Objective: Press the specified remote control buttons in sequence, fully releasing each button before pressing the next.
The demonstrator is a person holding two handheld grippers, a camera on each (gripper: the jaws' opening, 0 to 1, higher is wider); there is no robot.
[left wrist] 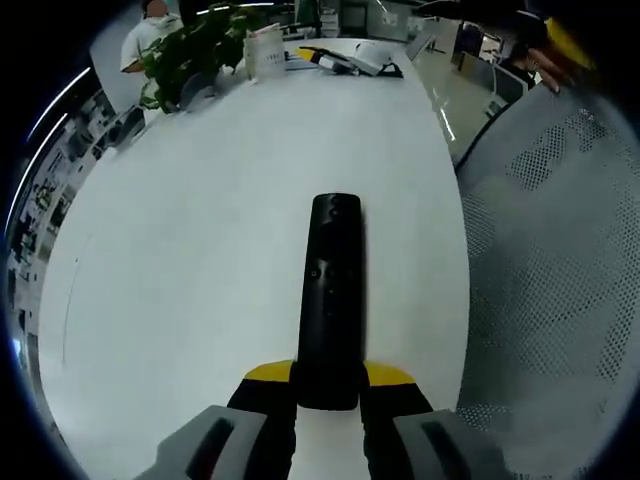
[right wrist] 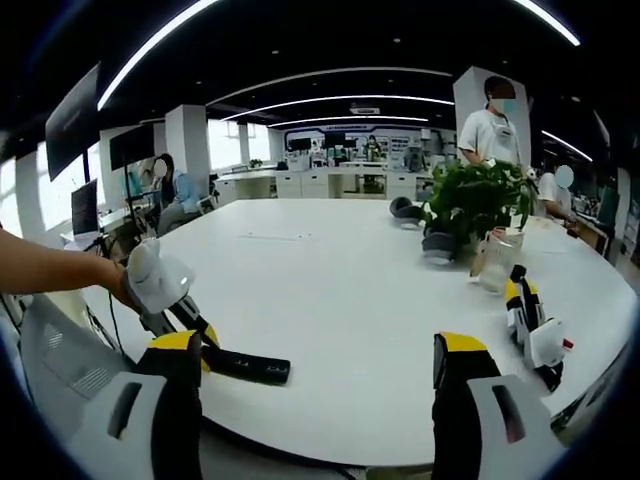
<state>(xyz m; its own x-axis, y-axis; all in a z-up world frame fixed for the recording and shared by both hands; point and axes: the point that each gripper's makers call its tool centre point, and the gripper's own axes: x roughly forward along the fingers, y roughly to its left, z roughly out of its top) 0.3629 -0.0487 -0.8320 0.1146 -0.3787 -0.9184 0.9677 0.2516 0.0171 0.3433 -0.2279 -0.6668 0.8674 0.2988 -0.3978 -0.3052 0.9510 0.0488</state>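
One remote (left wrist: 330, 300) here, black and slim, and two tongs. In the left gripper view the left tongs (left wrist: 328, 395) clamp the remote's near end between their yellow-tipped jaws, the rest reaching out over the white table (left wrist: 200, 220). In the right gripper view the right tongs (right wrist: 318, 375) stand wide apart with nothing between them, up over the table; the remote (right wrist: 245, 366) sits just off their left jaw, held by the other tongs near the table's edge. One potted plant (right wrist: 478, 200) on the table, one glass jar (right wrist: 497, 259) beside it. One mesh chair (left wrist: 560, 270) to the side
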